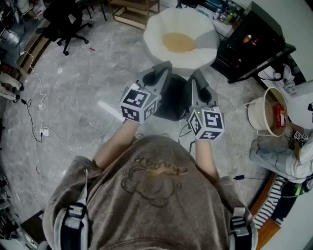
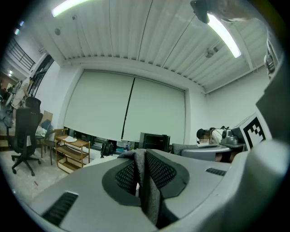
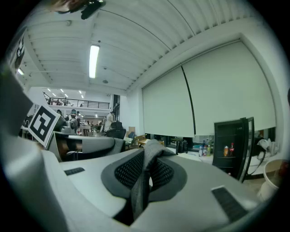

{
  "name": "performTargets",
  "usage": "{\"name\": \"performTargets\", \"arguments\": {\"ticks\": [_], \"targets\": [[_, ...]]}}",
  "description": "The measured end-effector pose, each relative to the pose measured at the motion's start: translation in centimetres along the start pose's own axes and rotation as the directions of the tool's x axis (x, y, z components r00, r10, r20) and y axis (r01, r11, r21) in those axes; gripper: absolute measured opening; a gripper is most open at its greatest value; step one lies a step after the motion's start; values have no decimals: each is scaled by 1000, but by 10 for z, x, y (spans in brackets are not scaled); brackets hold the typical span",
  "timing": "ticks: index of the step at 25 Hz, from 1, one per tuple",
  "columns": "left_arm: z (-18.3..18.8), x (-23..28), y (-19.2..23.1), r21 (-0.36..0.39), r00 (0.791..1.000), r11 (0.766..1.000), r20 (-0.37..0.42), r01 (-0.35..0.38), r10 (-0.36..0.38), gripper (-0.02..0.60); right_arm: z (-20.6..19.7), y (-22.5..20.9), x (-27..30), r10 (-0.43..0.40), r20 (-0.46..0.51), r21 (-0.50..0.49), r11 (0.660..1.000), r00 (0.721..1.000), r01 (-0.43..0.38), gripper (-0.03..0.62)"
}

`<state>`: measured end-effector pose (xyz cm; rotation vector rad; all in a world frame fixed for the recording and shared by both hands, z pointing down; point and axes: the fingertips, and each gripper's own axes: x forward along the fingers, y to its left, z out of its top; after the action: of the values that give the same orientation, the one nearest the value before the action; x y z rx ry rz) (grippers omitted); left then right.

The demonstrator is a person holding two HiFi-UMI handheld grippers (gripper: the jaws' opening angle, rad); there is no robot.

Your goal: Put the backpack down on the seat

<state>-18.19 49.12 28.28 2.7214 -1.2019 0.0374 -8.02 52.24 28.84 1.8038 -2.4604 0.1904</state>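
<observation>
A dark backpack point(image 1: 172, 101) hangs between my two grippers, above the marble floor and just in front of the seat point(image 1: 180, 43), a white shell chair with a yellowish cushion. My left gripper point(image 1: 164, 68) is shut on a grey fabric strap point(image 2: 148, 183) that is pinched between its mesh pads point(image 2: 123, 174). The right gripper point(image 1: 196, 75) is likewise shut on a grey strap point(image 3: 139, 188) that stands up between its pads point(image 3: 165, 172). Both grippers point about level toward the seat, side by side. Most of the backpack is hidden under the grippers.
A black cabinet point(image 1: 252, 41) stands right of the seat. A white bin point(image 1: 264, 113) and a seated person point(image 1: 288, 156) are at the right. A black office chair point(image 1: 66, 22) and a wooden shelf point(image 1: 134, 12) stand at the back left. Cables point(image 1: 34, 114) run over the floor.
</observation>
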Motion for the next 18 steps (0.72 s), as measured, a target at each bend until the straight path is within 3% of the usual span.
{"name": "performTargets", "arguments": {"ticks": [9, 18], "targets": [[-10, 4, -2, 2, 1000, 1000, -27, -14, 14, 37, -9, -5, 4, 8, -22, 10, 1000, 1000, -8, 28], [-20, 21, -7, -12, 998, 999, -36, -48, 48, 37, -15, -24, 8, 84, -8, 51, 995, 996, -83, 29]]}}
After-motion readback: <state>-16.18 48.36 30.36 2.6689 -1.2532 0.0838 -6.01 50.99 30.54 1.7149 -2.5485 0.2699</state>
